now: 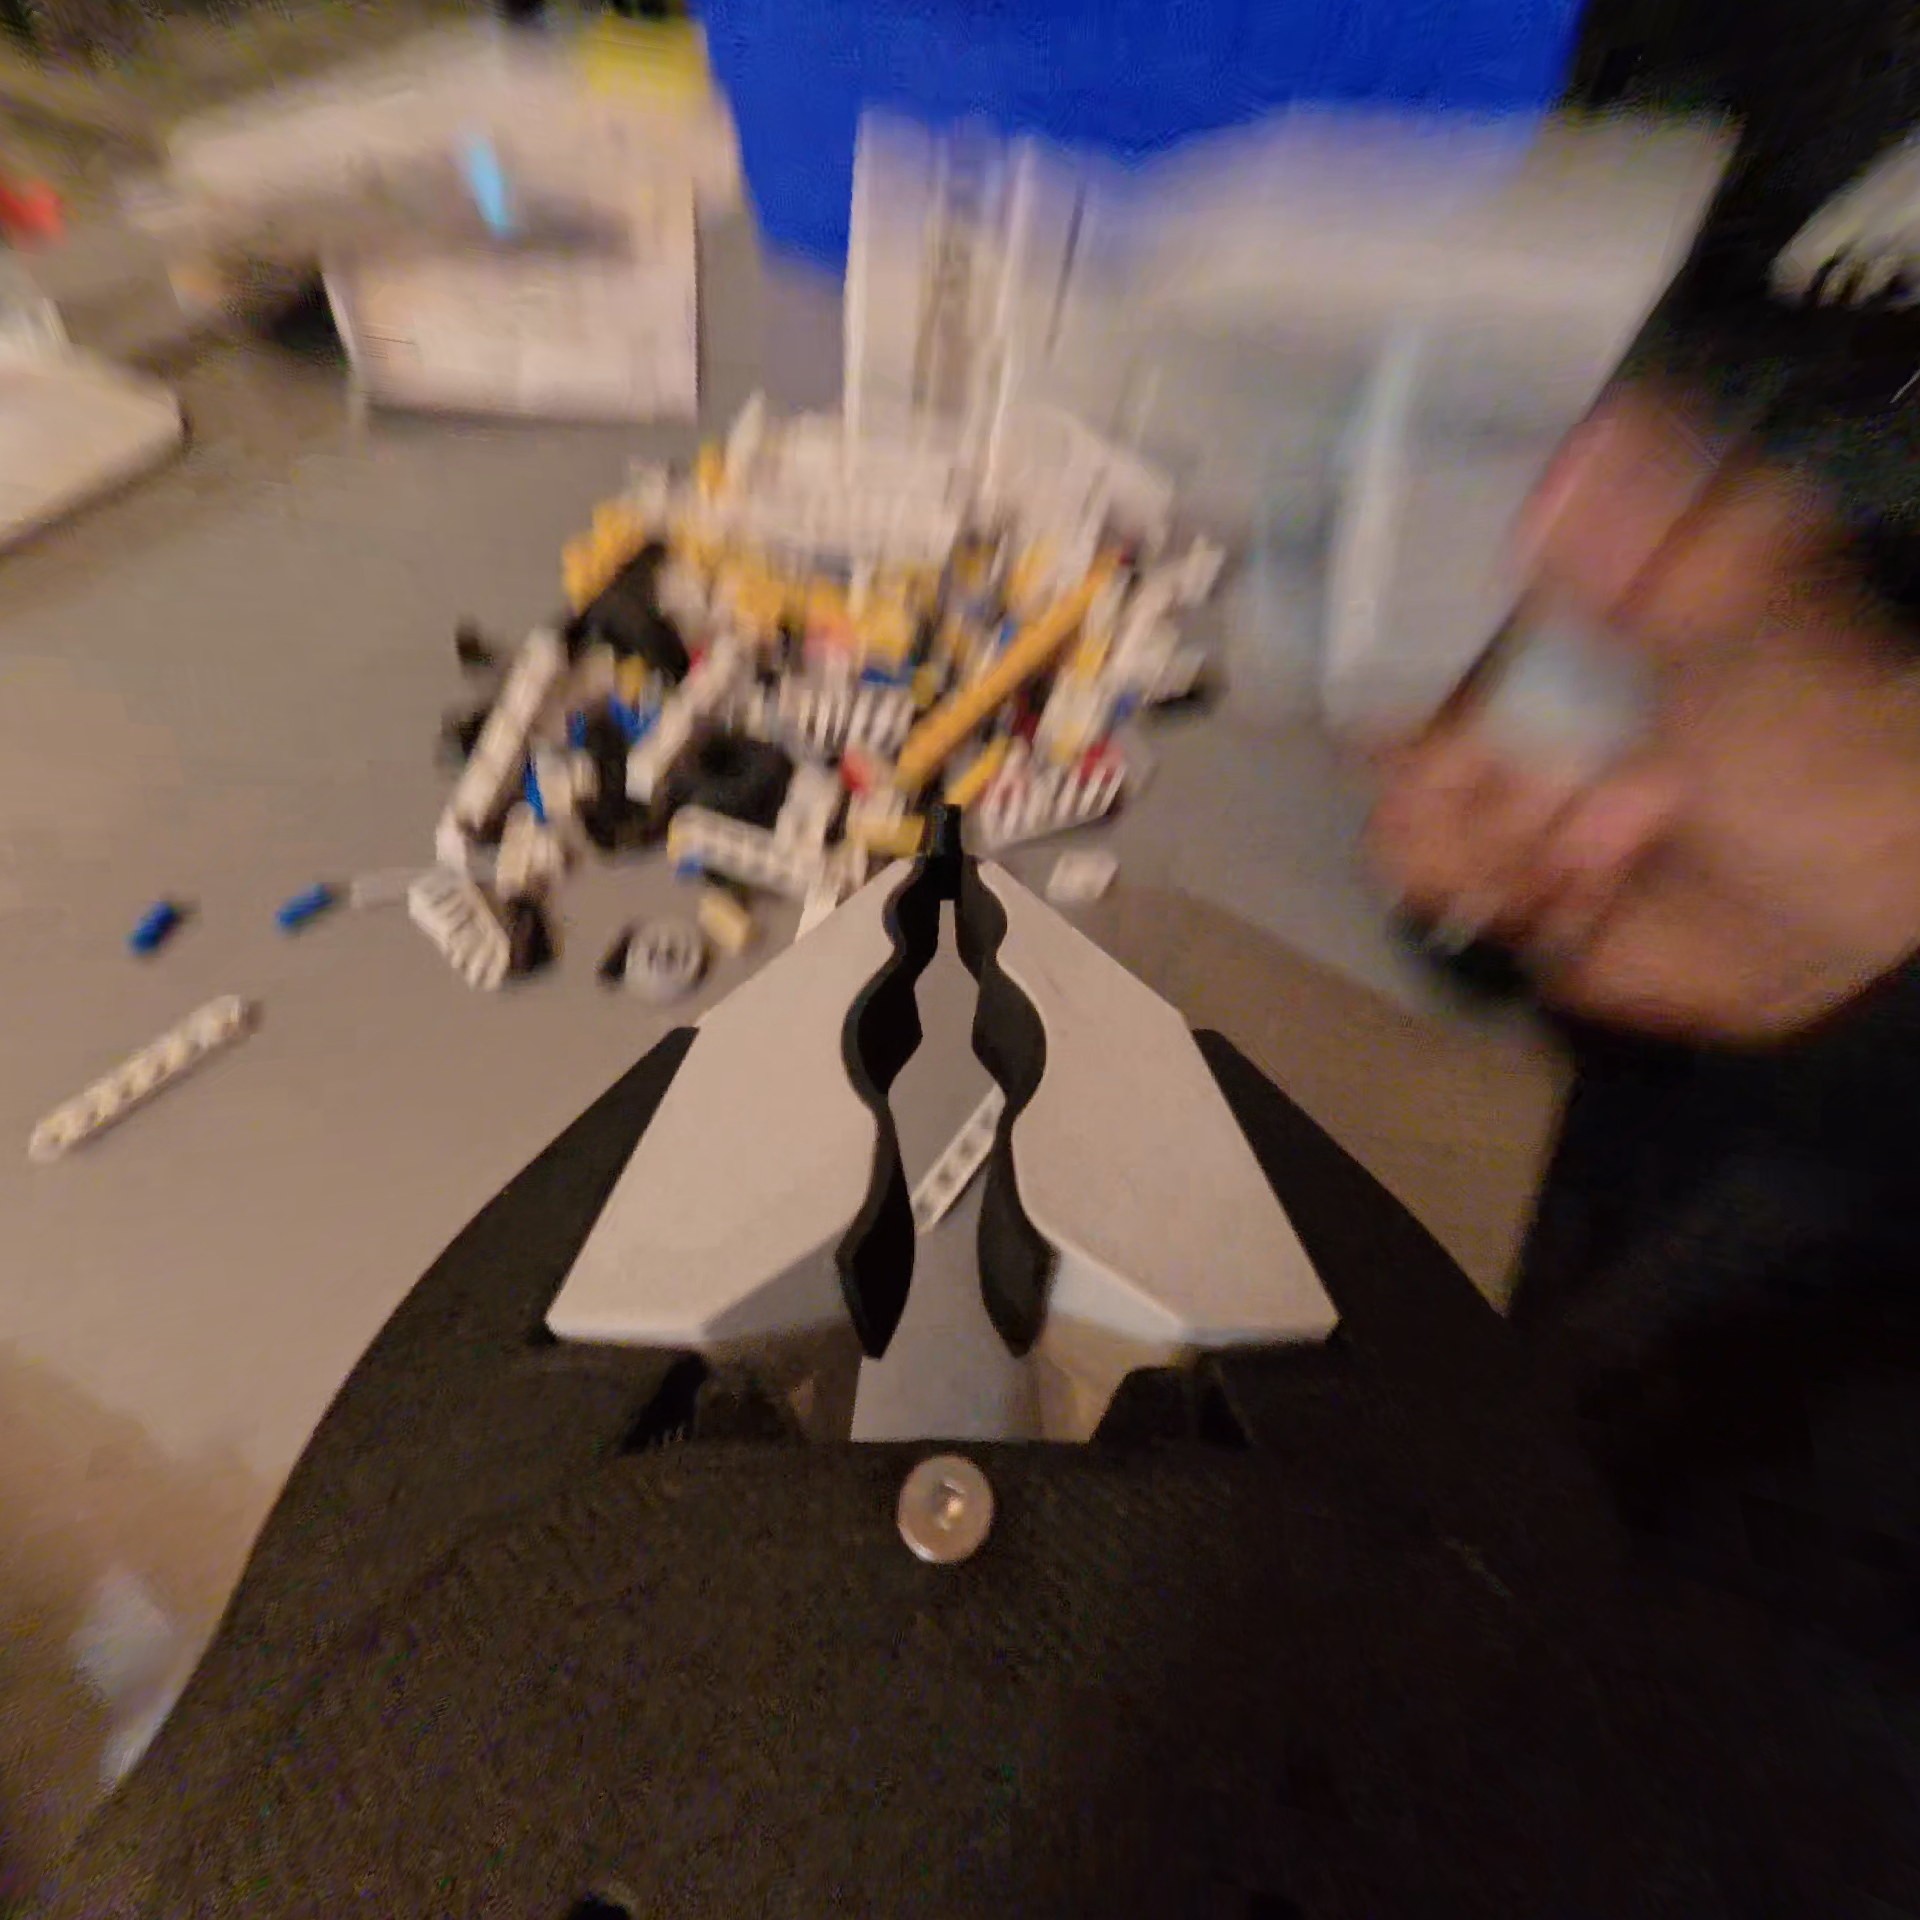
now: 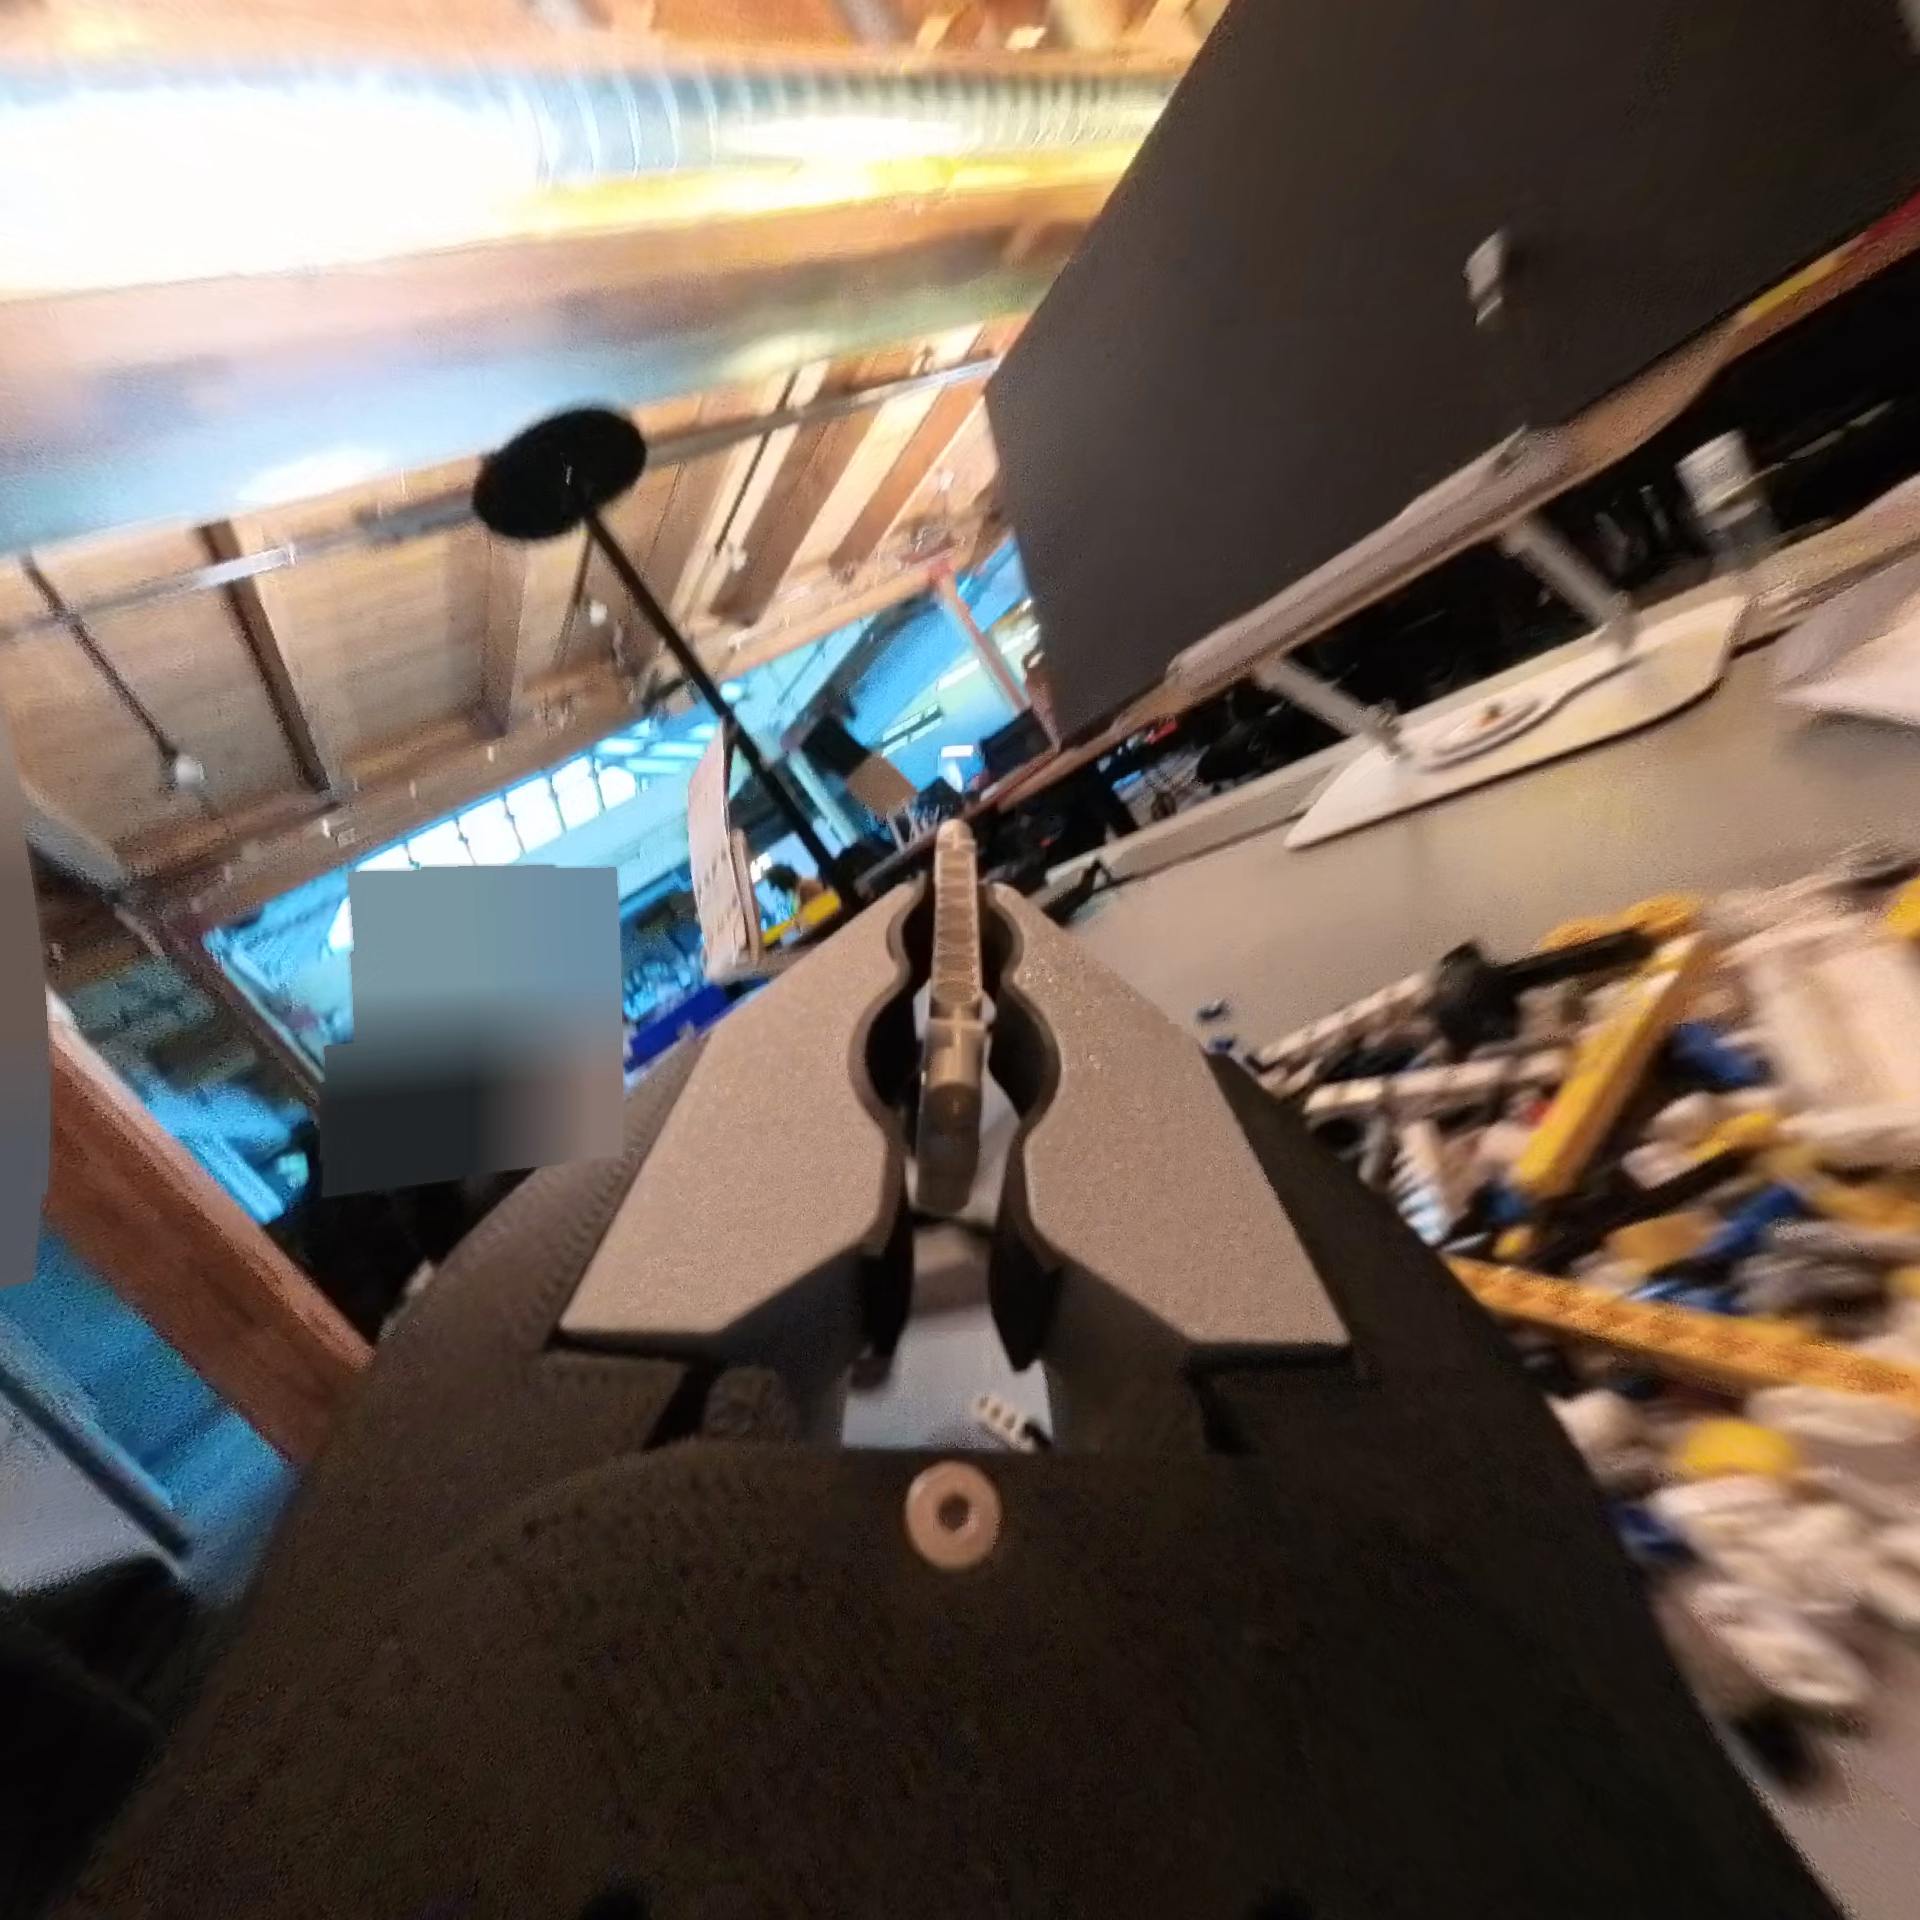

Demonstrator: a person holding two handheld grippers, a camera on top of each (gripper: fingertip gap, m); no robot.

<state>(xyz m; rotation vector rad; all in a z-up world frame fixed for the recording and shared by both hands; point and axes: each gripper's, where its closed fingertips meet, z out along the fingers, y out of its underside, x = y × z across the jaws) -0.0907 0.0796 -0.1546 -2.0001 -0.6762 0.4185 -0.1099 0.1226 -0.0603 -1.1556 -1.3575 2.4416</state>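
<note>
In the left wrist view my left gripper (image 1: pixel 940 844) is shut on a small black piece (image 1: pixel 941 829) that sticks out past its tips, just in front of a pile of white, yellow, black and blue building pieces (image 1: pixel 852 675) on the grey table (image 1: pixel 260 675). In the right wrist view my right gripper (image 2: pixel 954 914) is shut on a light grey beam with holes (image 2: pixel 954 935), held edge-on and lifted off the table, with the pile (image 2: pixel 1610 1143) to its right. The view is tilted and blurred.
A person's blurred hand (image 1: pixel 1662 810) is at the right of the pile. A loose white beam (image 1: pixel 140 1075) and two blue pins (image 1: pixel 156 925) lie at the left. A blue bin (image 1: pixel 1091 104) and papers (image 1: pixel 520 312) stand behind. A dark monitor (image 2: pixel 1455 260) stands on its stand base (image 2: pixel 1538 707).
</note>
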